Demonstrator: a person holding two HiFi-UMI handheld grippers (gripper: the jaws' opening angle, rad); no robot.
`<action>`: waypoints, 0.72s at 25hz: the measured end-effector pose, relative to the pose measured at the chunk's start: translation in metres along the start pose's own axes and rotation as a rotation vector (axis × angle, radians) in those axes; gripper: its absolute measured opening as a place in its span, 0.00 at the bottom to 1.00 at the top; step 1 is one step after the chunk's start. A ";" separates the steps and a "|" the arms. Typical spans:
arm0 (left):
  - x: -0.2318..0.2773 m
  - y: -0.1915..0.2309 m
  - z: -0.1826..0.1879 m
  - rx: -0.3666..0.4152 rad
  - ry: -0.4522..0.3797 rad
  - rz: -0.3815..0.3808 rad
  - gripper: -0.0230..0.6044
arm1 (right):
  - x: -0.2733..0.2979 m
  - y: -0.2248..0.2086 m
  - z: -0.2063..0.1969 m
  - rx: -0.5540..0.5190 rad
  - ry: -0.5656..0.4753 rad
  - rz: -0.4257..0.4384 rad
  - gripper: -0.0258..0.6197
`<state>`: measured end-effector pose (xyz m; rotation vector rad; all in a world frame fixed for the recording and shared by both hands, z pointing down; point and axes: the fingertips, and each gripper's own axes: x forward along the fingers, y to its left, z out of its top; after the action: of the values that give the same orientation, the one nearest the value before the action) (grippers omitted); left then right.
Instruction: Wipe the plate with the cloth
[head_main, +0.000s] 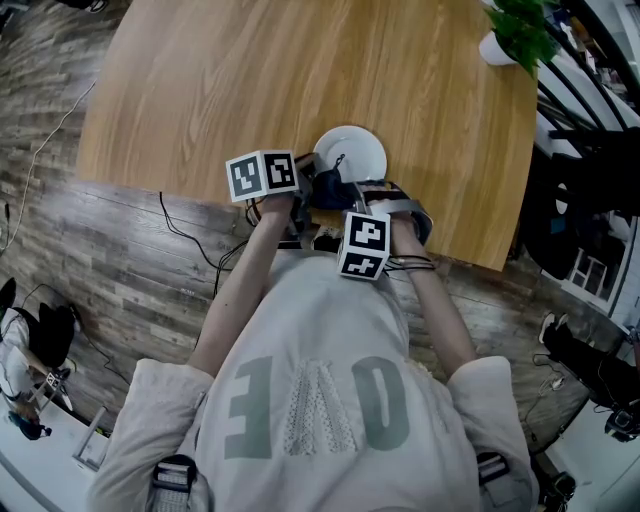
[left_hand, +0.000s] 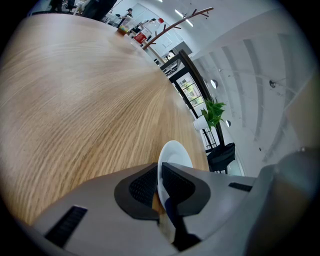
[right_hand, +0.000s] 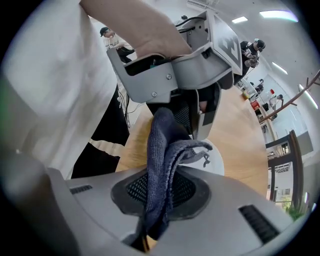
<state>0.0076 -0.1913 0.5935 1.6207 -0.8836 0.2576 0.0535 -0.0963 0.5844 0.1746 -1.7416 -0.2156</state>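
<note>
A white plate (head_main: 350, 152) sits near the front edge of the wooden table (head_main: 250, 90). My left gripper (left_hand: 160, 187) is shut on the plate's (left_hand: 175, 152) near rim, which stands edge-on between the pads. My right gripper (right_hand: 160, 192) is shut on a dark blue cloth (right_hand: 162, 160) that hangs forward out of its jaws. The cloth's loose end lies over the near part of the plate (right_hand: 212, 160), right below the left gripper (right_hand: 199, 122). In the head view both grippers are close together at the plate, the left (head_main: 318, 180) beside the right (head_main: 338, 208), and the cloth (head_main: 328, 190) shows between them.
A potted green plant (head_main: 515, 35) in a white pot stands at the table's far right corner. The table's front edge (head_main: 200, 195) runs just under my hands. Cables (head_main: 185, 235) lie on the wood-plank floor to the left. Dark furniture (head_main: 590, 210) stands on the right.
</note>
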 end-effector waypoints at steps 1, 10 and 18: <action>0.000 0.000 0.000 0.001 -0.001 0.002 0.09 | -0.001 0.000 0.000 0.000 -0.002 0.009 0.13; -0.028 -0.014 0.022 0.035 -0.192 -0.039 0.37 | -0.021 -0.076 -0.017 0.138 -0.008 -0.124 0.13; -0.075 0.005 0.049 0.007 -0.308 -0.048 0.37 | 0.020 -0.127 -0.004 0.140 0.049 -0.188 0.13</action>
<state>-0.0615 -0.2064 0.5382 1.7129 -1.0748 -0.0248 0.0535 -0.2239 0.5733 0.4435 -1.6921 -0.2250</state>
